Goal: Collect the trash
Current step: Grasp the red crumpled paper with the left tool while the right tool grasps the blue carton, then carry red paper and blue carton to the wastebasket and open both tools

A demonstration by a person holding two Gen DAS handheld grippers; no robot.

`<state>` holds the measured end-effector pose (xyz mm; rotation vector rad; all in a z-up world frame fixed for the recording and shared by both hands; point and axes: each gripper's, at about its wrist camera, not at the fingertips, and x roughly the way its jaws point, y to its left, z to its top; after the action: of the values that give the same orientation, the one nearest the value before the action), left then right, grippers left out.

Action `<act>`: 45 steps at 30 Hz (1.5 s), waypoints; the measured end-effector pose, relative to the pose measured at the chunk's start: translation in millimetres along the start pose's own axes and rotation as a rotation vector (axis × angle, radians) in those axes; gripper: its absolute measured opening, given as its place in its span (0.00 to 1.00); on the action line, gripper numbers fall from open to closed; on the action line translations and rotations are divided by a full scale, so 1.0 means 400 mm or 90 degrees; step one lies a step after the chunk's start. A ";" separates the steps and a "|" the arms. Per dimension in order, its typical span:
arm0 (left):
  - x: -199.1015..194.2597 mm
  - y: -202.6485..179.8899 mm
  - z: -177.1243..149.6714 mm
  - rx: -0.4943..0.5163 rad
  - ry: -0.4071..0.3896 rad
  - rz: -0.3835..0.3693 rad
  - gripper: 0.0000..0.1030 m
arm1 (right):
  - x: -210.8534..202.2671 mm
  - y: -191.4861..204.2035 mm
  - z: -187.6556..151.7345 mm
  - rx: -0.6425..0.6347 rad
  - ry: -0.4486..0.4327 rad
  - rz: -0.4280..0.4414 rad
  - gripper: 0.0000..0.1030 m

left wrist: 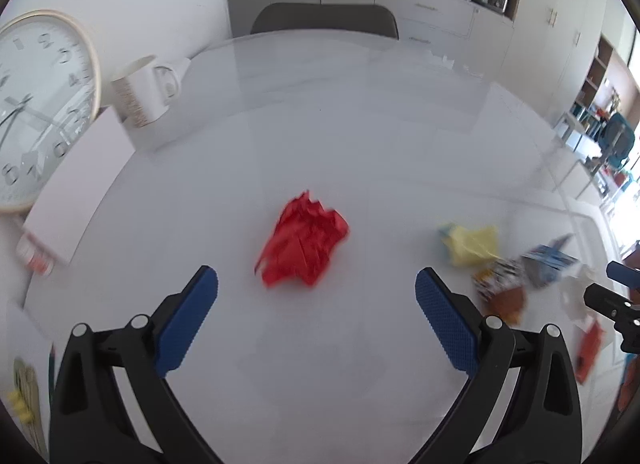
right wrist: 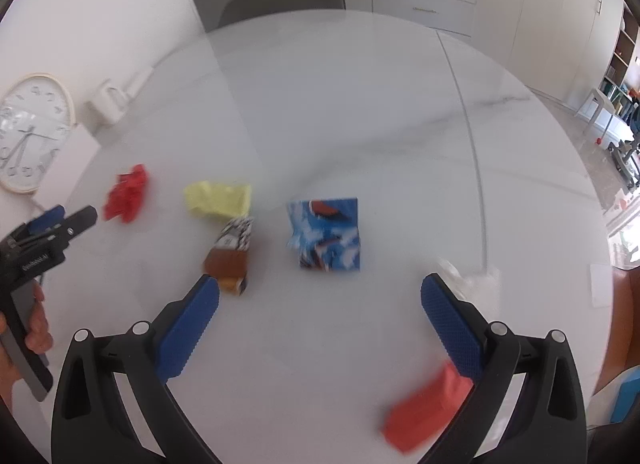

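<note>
Left gripper (left wrist: pixel 316 292) wide open, empty, facing the crumpled red paper wad (left wrist: pixel 304 244) mid-tabletop (left wrist: pixel 360 112). Straddle it squarely, then close. Right gripper (right wrist: pixel 320 296) open, apparently empty; image blurred.

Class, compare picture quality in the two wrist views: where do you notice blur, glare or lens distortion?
Left wrist view: the red crumpled paper and the wrappers at right are motion-smeared; the clock bulges from fisheye distortion. Right wrist view: the blue wrapper and red packet smear; window glare whitens the table.
</note>
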<state>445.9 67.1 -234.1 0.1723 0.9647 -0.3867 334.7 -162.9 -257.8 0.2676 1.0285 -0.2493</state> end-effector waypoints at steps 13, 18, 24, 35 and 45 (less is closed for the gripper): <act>0.170 -0.016 0.052 0.049 0.040 0.023 0.45 | 0.129 -0.003 0.040 0.024 0.031 -0.033 0.90; 0.150 -0.030 0.046 0.064 0.038 0.022 0.41 | 0.162 0.002 0.042 0.020 0.056 -0.039 0.78; 0.099 -0.007 0.040 0.030 0.035 0.012 0.39 | 0.147 -0.014 0.044 0.023 0.052 -0.044 0.49; -0.137 -0.032 -0.011 0.012 -0.004 -0.044 0.39 | -0.118 -0.036 -0.022 0.001 -0.014 0.014 0.48; -0.424 -0.229 -0.216 0.038 0.005 -0.118 0.39 | -0.388 -0.135 -0.257 -0.035 -0.016 0.039 0.49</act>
<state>257.4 51.3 -139.9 0.1388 0.9803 -0.5862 157.6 -167.1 -179.3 0.2452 0.9986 -0.1691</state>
